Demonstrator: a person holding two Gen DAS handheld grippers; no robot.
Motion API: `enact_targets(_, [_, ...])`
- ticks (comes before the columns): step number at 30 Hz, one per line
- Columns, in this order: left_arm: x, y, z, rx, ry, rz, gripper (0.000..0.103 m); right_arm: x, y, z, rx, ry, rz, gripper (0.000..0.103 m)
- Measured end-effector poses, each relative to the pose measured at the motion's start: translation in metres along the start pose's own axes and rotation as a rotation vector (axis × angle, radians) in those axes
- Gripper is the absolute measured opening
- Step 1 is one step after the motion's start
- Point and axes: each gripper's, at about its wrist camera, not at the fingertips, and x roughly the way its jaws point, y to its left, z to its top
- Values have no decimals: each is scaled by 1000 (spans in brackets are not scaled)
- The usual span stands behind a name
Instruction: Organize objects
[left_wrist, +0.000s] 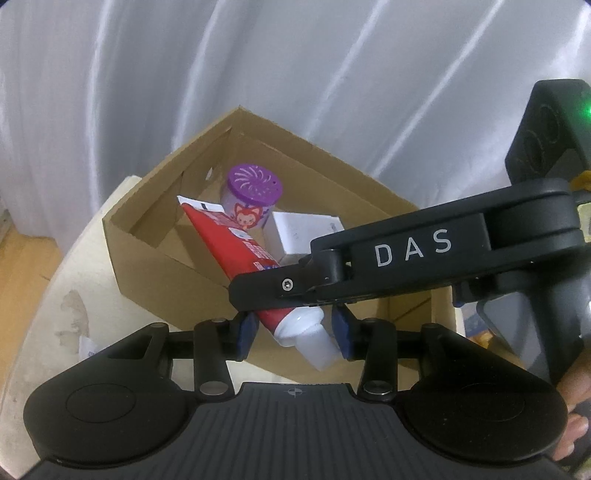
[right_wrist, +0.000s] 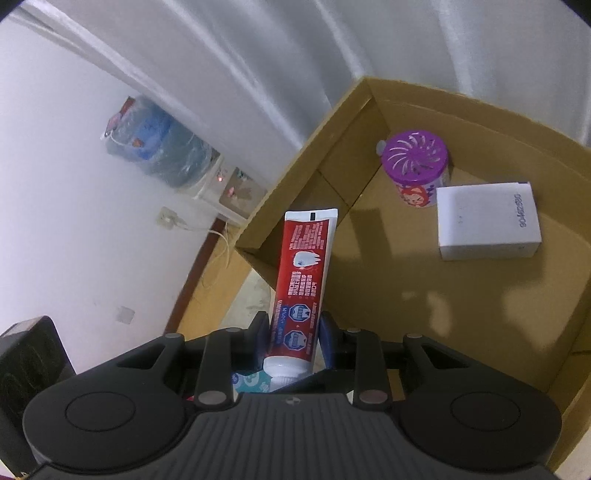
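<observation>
Here, right tool (right_wrist: 293, 332) pinches glossy red toothpaste tube (right_wrist: 304, 280) over cardboard box (right_wrist: 461, 288); left tool (left_wrist: 295, 328) nearly shut w/ gaps around the cap.

toothpaste tube (left_wrist: 236, 240): from my left wrist view its lower body is covered by the right gripper (left_wrist: 258, 295); print too blurred to read
cardboard box (left_wrist: 147, 236): near right corner hidden behind that gripper's arm
white carton (left_wrist: 295, 232): partly behind the tube and the gripper; label too small
purple-lidded jar (left_wrist: 255, 184): base hidden by the tube
hand (left_wrist: 572, 424): cut by the frame edge
water bottle (right_wrist: 166, 147): wrapped in plastic, blurred
</observation>
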Motion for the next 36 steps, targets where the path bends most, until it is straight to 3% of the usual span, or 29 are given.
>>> enact_targets(6, [5, 6, 2, -15, 17, -5, 43, 4, -12, -3, 65, 2, 33, 33])
enact_targets(11, [-1, 10, 0, -26, -3, -23, 63, 4, -45, -1, 225, 10, 85, 38])
enact_targets(14, [-12, 11, -3, -18, -26, -26, 66, -4, -66, -5, 289, -24, 81, 46])
enact_targets(17, [-25, 14, -7, -9, -43, -17, 66, -14, -79, -11, 323, -58, 101, 46])
enact_targets(21, [-53, 22, -19, -11, -82, 6, 66, -38, -67, -21, 247, -170, 54, 46])
enact_targets(23, [-68, 26, -26, -7, -107, 18, 66, -42, -53, -21, 180, -184, 72, 46])
enact_targets(27, [-91, 31, -47, 2, -131, 93, 71, -18, -24, -12, 77, -123, 93, 54])
enact_targets(32, [-109, 46, -83, -35, -101, 141, 73, 39, 4, 0, -79, 1, 37, 77])
enact_targets(36, [-131, 59, -109, -72, -93, 185, 74, 48, 14, -17, -101, -16, -29, 82])
